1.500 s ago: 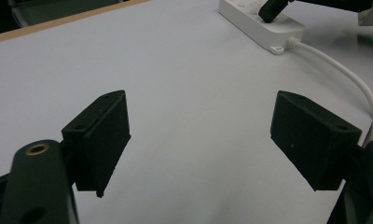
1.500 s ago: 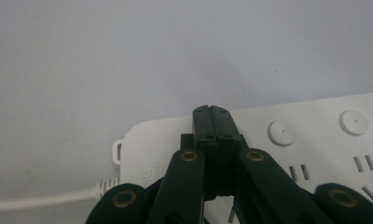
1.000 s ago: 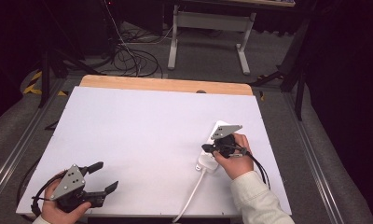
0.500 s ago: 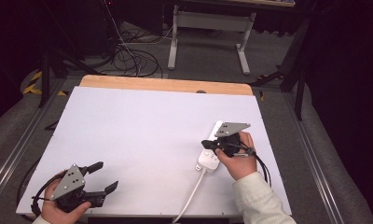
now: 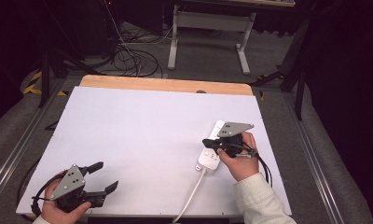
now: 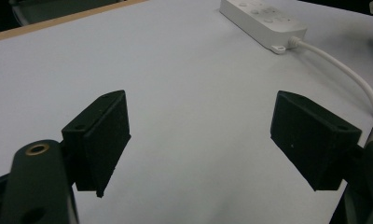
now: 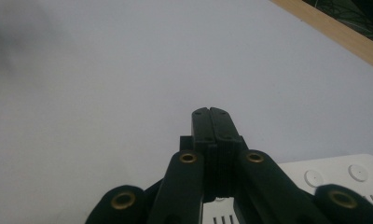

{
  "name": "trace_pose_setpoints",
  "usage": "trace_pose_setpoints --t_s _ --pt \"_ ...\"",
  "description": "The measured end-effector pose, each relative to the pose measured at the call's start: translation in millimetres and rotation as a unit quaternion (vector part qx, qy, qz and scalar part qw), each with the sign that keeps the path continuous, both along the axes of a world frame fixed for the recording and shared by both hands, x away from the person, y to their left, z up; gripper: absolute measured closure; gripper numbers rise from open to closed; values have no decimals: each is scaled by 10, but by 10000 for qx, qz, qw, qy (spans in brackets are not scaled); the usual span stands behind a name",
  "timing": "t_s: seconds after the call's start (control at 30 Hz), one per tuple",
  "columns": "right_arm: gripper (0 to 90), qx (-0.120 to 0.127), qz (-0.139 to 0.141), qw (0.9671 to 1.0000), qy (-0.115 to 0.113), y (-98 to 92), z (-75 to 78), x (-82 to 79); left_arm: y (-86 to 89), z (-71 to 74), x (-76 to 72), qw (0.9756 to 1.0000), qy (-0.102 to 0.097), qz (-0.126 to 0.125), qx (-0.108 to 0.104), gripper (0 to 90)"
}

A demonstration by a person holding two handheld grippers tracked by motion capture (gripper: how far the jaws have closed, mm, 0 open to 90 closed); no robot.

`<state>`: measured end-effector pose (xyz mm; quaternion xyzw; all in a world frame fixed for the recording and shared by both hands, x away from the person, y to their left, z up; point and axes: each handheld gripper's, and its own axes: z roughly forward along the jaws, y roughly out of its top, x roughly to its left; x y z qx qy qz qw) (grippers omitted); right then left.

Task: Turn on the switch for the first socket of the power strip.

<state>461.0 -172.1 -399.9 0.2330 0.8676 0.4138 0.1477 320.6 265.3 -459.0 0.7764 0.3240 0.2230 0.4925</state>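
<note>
Right gripper [image 5: 211, 143] has shifted toward the table's near edge over the power strip [image 5: 211, 148] | jaws clenched, empty | strip's long axis runs near-to-far, directly beneath | left gripper [image 5: 102, 178] released, well apart.

Soft overhead light is falling evenly on the white matte sheet covering the table [image 5: 142, 135], leaving it pale lilac-grey without glare, while the room beyond is sinking into near black. The high view is looking slightly soft and grainy. In the left gripper view faint shadows are lying under the white plastic power strip [image 6: 264, 21]. In the right gripper view, the upper left corner is darkening and the near black linkage is blurring.
</note>
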Motion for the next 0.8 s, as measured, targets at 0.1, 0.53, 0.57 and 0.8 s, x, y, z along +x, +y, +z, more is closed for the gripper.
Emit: trace_pose_setpoints --t_s 0.1,0.53,0.57,0.8 --pt "900 54 8 10000 -47 -8 20 -14 -1 -1 1 10000 3 1 8 201" --pt "412 453 32 9976 -530 -101 183 -211 0 -1 -9 10000 24 -10 -13 201" --pt "385 441 29 9972 -605 -109 194 -231 2 0 -9 10000 23 -4 -15 201" --pt "341 673 166 9965 -458 -167 212 -351 -3 4 -10 10000 6 -12 -23 199"
